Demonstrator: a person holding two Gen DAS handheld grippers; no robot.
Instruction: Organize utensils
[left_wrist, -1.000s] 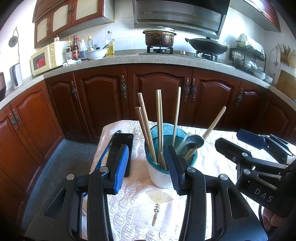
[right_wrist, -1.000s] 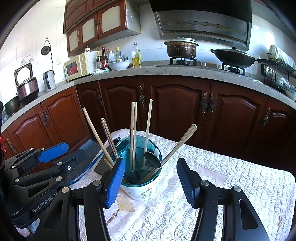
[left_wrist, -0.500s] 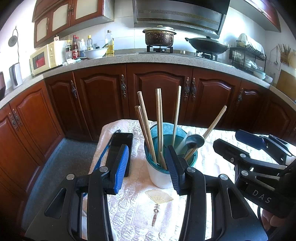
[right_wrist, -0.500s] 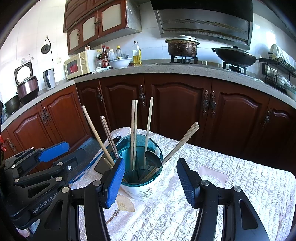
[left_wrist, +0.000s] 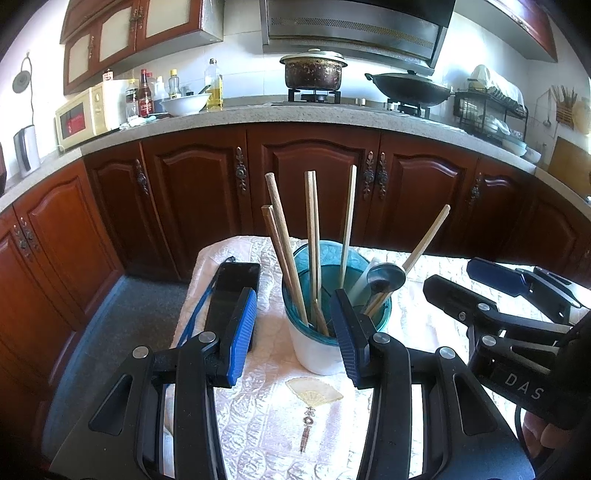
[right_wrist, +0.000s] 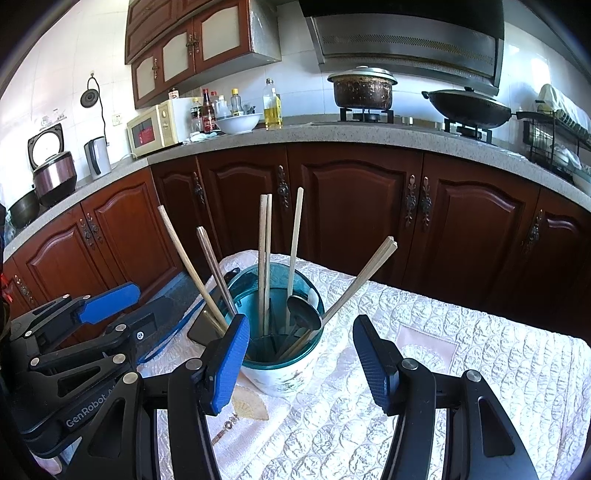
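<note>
A white cup with a teal rim (left_wrist: 317, 347) (right_wrist: 284, 373) stands on the quilted tablecloth and holds several wooden chopsticks (left_wrist: 312, 236) (right_wrist: 264, 258) and a dark metal spoon (left_wrist: 386, 277) (right_wrist: 303, 314). My left gripper (left_wrist: 295, 332) is open and empty, just in front of the cup. My right gripper (right_wrist: 301, 362) is open and empty, its fingers either side of the cup's near side. The right gripper also shows at the right of the left wrist view (left_wrist: 491, 295), and the left gripper at the left of the right wrist view (right_wrist: 96, 314).
A black phone with a blue strap (left_wrist: 232, 291) (right_wrist: 201, 325) lies left of the cup. A small fan ornament (left_wrist: 314, 393) lies in front of it. The table's far edge faces dark wooden cabinets (left_wrist: 314, 184); the floor (left_wrist: 122, 332) drops off at the left.
Both grippers have stayed open and almost still; the right gripper has shifted very slightly toward the cup.
</note>
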